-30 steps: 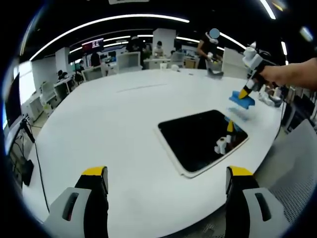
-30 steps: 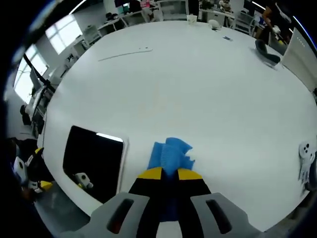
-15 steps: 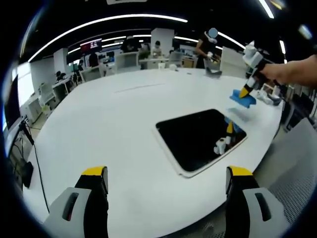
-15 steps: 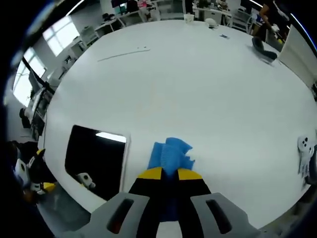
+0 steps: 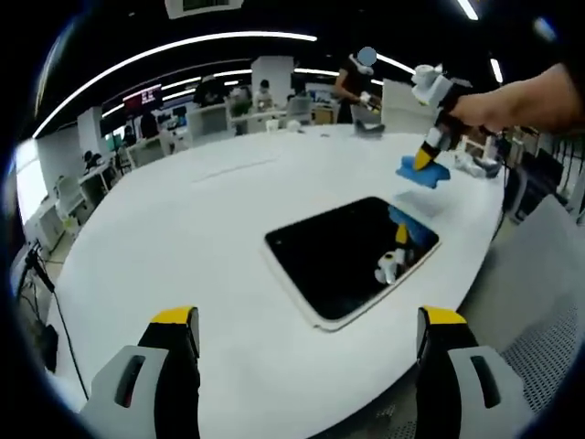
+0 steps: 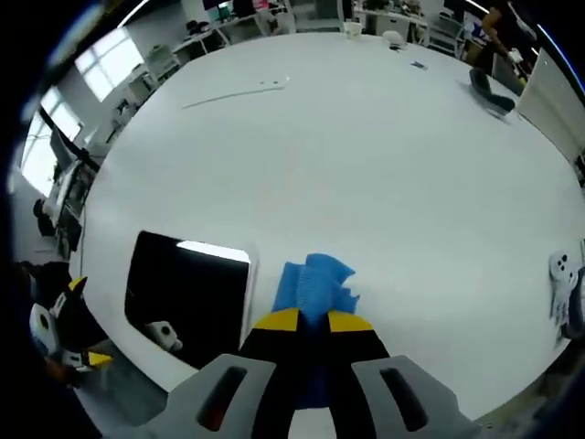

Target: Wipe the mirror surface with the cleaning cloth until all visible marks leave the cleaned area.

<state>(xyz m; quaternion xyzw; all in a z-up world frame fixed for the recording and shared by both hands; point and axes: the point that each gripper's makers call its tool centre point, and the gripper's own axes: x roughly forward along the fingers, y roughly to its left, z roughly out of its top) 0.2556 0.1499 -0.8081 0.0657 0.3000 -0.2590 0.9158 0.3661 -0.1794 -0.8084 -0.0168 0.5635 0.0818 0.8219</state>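
Right gripper [image 6: 313,320]: yellow-tipped jaws clamped on a crumpled blue cleaning cloth [image 6: 315,283], held above the round white table [image 6: 384,174], just beside the mirror. Left gripper [image 5: 306,317]: jaws spread wide, holding nothing, near the table's edge. Flat rectangular white-framed mirror [image 5: 350,255]: lies on the table, dark surface reflecting cloth and gripper.

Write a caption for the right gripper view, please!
The right gripper, shut on a blue cloth, hovers over the white table beside the dark mirror.
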